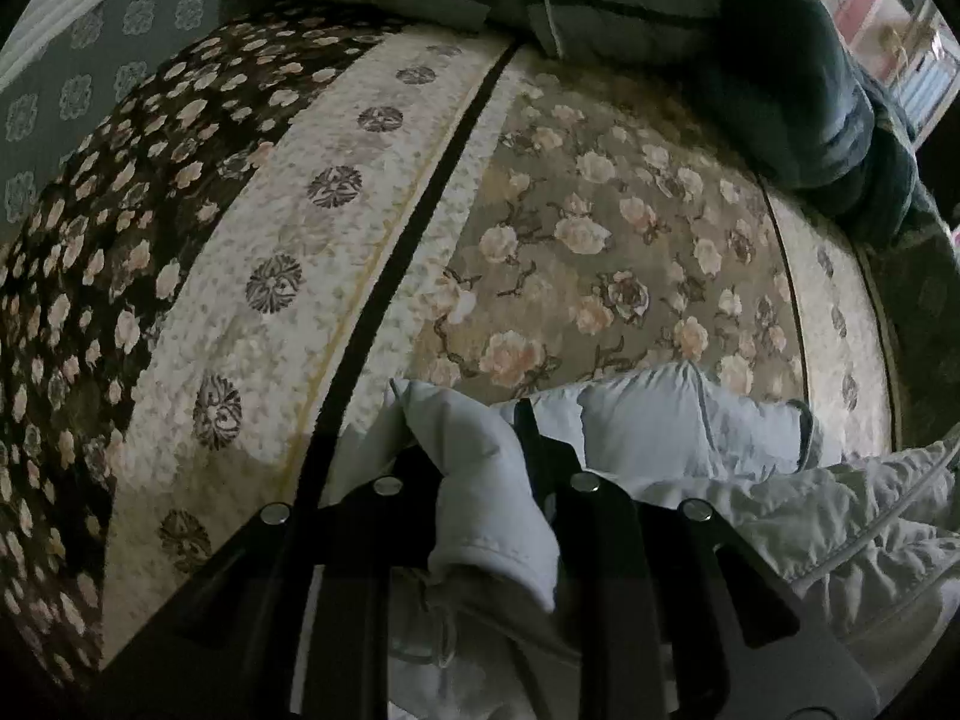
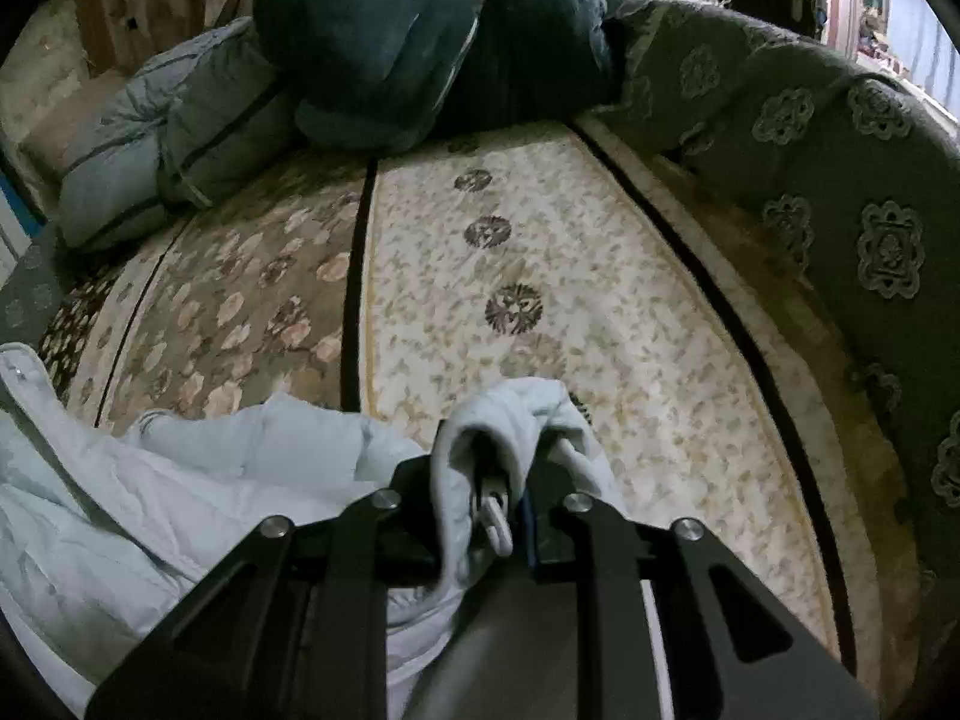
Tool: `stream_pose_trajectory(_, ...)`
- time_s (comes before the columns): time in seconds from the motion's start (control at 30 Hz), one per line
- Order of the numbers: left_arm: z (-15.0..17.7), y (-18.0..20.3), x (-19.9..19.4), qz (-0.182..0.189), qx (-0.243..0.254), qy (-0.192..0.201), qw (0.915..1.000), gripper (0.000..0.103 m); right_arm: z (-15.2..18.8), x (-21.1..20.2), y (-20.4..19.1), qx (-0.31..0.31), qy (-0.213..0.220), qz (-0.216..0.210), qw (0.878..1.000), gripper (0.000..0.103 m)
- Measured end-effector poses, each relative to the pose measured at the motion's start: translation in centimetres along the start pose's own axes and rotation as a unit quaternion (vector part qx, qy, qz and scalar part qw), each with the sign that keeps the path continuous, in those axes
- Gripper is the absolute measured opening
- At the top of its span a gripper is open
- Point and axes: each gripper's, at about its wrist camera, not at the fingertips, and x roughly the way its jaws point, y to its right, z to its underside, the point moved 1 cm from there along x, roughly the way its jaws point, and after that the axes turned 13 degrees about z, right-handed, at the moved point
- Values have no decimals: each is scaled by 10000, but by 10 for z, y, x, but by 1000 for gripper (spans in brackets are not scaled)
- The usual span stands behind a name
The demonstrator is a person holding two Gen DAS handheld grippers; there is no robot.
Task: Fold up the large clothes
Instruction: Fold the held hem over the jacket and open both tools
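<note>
1. In the left wrist view, a dark floral band runs along the carpet (image 1: 312,252) from 7 to 11 o'clock, with a cream strip of dark medallions just beside it.
2. The left gripper (image 1: 480,450) sits at 6 o'clock, its black fingers (image 1: 534,438) pinching a bunched fold of the pale blue jacket (image 1: 660,438); the fabric bulges up between them.
3. The rest of the jacket spreads towards 4 o'clock, lying crumpled on the rose-patterned middle of the carpet.
4. Folded dark quilts (image 1: 780,90) are stacked from 12 to 2 o'clock at the carpet's far edge.
5. In the right wrist view, the jacket (image 2: 180,480) lies heaped from 7 to 9 o'clock.
6. The right gripper (image 2: 510,468) at 6 o'clock is clamped on another bunch of the jacket, with a white drawstring loop hanging between its fingers.
7. Quilts (image 2: 372,48) sit at 11 to 12 o'clock, and a grey patterned cushion (image 2: 840,180) curves from 1 to 4 o'clock.
</note>
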Motion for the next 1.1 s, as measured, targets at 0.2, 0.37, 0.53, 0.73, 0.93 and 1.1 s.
stream_pose_trajectory(0.2, 5, 15, -36, -13, 427, -18, 9991, 28, -4, -26, 14, -6, -41, -297, 9996, 47)
stream_pose_trajectory(0.37, 0, 23, -82, 457, 367, 178, 9981, 66, 1, -61, 45, 374, 1, -879, 9954, 73)
stream_pose_trajectory(0.53, -12, 35, -126, 591, 416, 452, 9964, 93, -6, -98, 69, 584, 364, -925, 9933, 89)
stream_pose_trajectory(0.73, 13, 34, -163, 294, 1143, 792, 9898, 100, 3, -134, 86, 251, 1047, -655, 9920, 101)
stream_pose_trajectory(0.93, 61, -21, -121, 179, 1297, 397, 9906, 100, 45, -75, 88, -325, 462, -369, 9977, 101)
stream_pose_trajectory(1.1, 73, -37, -79, 499, 1229, 211, 9909, 100, 65, -37, 77, -494, 169, -498, 9974, 101)
